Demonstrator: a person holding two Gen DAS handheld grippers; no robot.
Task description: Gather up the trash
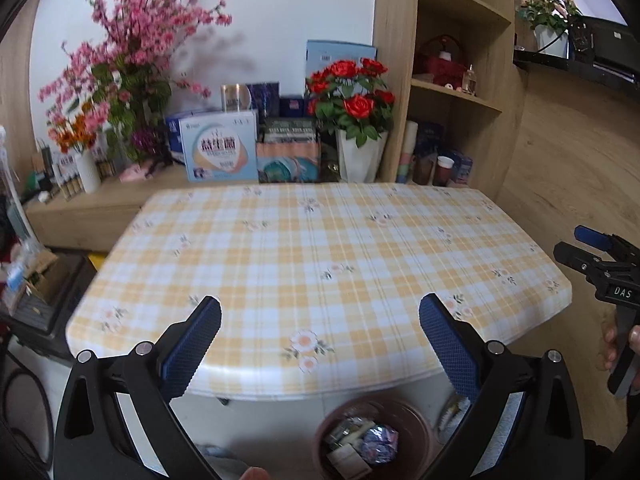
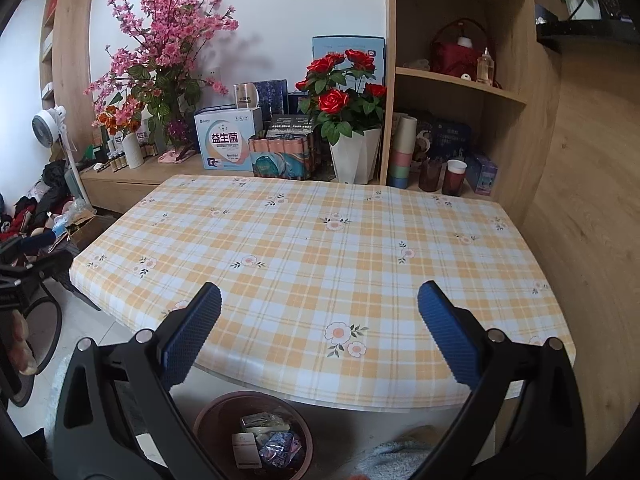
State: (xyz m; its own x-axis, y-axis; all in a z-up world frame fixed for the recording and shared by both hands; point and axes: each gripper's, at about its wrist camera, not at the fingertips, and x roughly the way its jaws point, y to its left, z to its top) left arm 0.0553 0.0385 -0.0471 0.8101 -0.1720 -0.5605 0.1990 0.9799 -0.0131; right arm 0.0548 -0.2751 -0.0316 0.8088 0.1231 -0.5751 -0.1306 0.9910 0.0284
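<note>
A brown round bin (image 1: 418, 414) stands on the floor under the near edge of the table, with several wrappers and a crumpled packet (image 1: 362, 440) inside it. My left gripper (image 1: 320, 316) hangs open above the table's near edge, and nothing lies between its blue pads. In the right wrist view the same bin (image 2: 214, 410) sits low and to the left, and its trash (image 2: 268, 442) shows. My right gripper (image 2: 320, 304) is open too and holds nothing. It also appears at the right edge of the left wrist view as the right gripper (image 1: 578, 246), held in a hand.
The table (image 1: 320, 240) wears a yellow checked cloth with flowers. Behind it a low wooden ledge carries boxes (image 2: 226, 140), a rose pot (image 2: 354, 152) and pink blossoms (image 2: 168, 40). Shelves with cups (image 2: 452, 178) stand to the right. A fan (image 2: 48, 124) and floor clutter lie to the left.
</note>
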